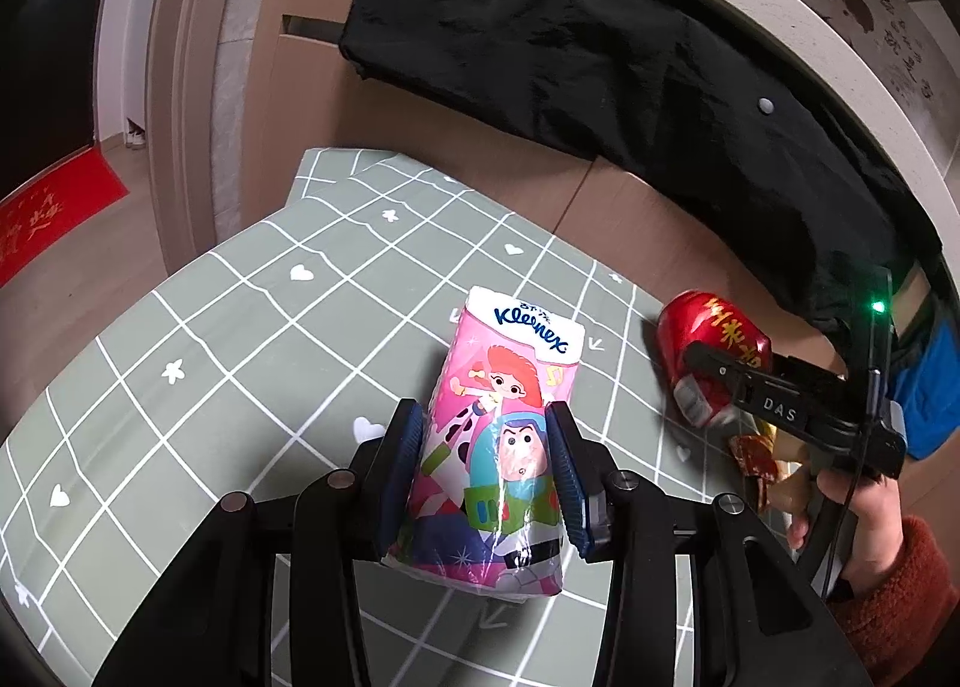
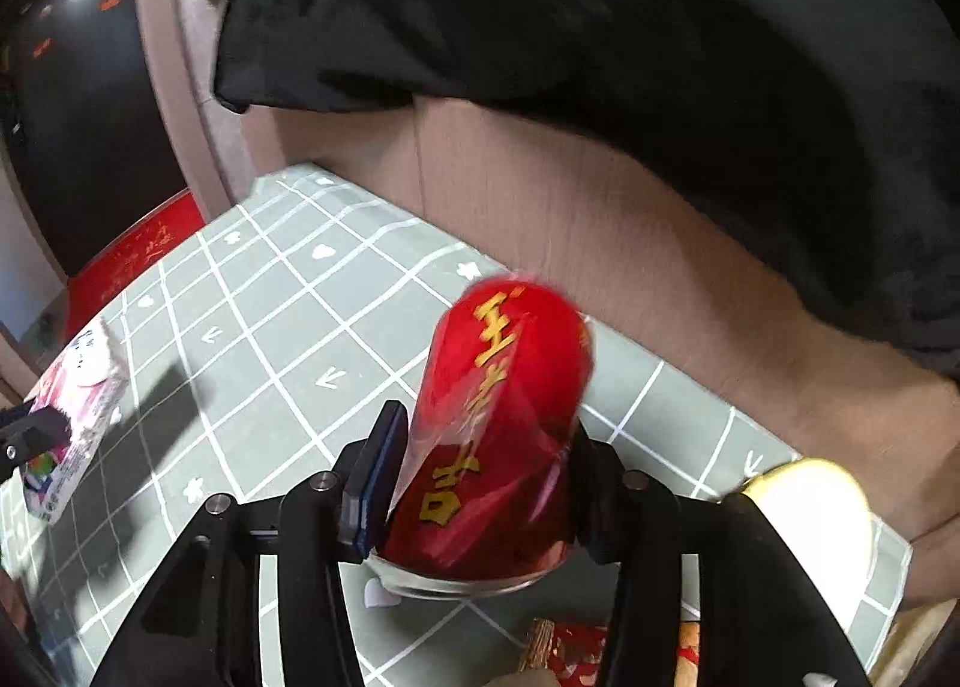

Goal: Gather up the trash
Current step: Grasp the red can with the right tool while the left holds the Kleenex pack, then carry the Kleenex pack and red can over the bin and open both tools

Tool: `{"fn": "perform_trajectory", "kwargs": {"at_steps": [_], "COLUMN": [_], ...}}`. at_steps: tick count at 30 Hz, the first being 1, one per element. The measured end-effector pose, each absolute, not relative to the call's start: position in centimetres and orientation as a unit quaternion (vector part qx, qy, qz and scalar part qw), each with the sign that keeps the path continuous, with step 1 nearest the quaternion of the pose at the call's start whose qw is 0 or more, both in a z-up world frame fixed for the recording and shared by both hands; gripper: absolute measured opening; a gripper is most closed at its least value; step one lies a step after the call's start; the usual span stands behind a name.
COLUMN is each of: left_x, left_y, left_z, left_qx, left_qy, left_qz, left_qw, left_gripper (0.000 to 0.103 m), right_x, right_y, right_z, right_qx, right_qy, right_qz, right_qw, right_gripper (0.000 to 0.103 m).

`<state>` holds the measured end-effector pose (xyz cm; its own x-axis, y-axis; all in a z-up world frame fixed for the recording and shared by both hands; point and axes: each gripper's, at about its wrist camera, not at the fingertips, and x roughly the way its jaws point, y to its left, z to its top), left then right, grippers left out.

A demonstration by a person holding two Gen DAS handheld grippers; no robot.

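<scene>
My left gripper (image 1: 487, 468) is shut on a pink Kleenex tissue pack (image 1: 501, 435) with cartoon figures, held just above the green checked tablecloth (image 1: 240, 339). The pack also shows at the left edge of the right wrist view (image 2: 72, 417). My right gripper (image 2: 483, 477) is shut on a red can (image 2: 504, 423) with gold characters, lifted over the cloth. In the left wrist view the right gripper (image 1: 708, 381) and the can (image 1: 711, 351) are at the right, near the table's edge.
A black jacket (image 1: 600, 63) hangs over the wooden bench back behind the table. A red and gold wrapper (image 2: 570, 648) lies on the cloth under the right gripper. A pale yellow round object (image 2: 822, 513) sits at the right. A red doormat (image 1: 42, 219) lies on the floor.
</scene>
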<state>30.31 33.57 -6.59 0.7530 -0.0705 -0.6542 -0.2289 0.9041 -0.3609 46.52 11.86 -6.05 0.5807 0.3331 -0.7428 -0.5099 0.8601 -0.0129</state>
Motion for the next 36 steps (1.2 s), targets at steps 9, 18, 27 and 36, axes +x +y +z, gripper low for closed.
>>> {"fn": "perform_trajectory", "kwargs": {"at_steps": [9,18,27,36], "left_x": [29.3,27.3,26.2,25.7], "left_y": [30.5,26.1,20.3,13.8], "left_z": [-3.9,-0.7,4.1,7.7], "left_qx": [-0.196,-0.148,-0.082,-0.047], "left_qy": [0.329,0.297,0.244,0.201], "left_qz": [0.036,0.035,0.031,0.007], "left_qw": [0.923,0.943,0.966,0.978], "left_gripper": [0.043,0.043,0.043,0.043], "right_x": [41.8,37.3,33.1,29.3], "right_y": [10.9,7.4,2.4,-4.9], "right_z": [-2.2,1.2,5.2,9.4], "right_qx": [-0.139,-0.117,-0.095,-0.084], "right_qy": [0.341,0.31,0.265,0.222], "right_qz": [0.269,0.28,0.275,0.244], "right_qw": [0.89,0.901,0.919,0.94], "right_gripper": [0.042,0.042,0.042,0.042]}}
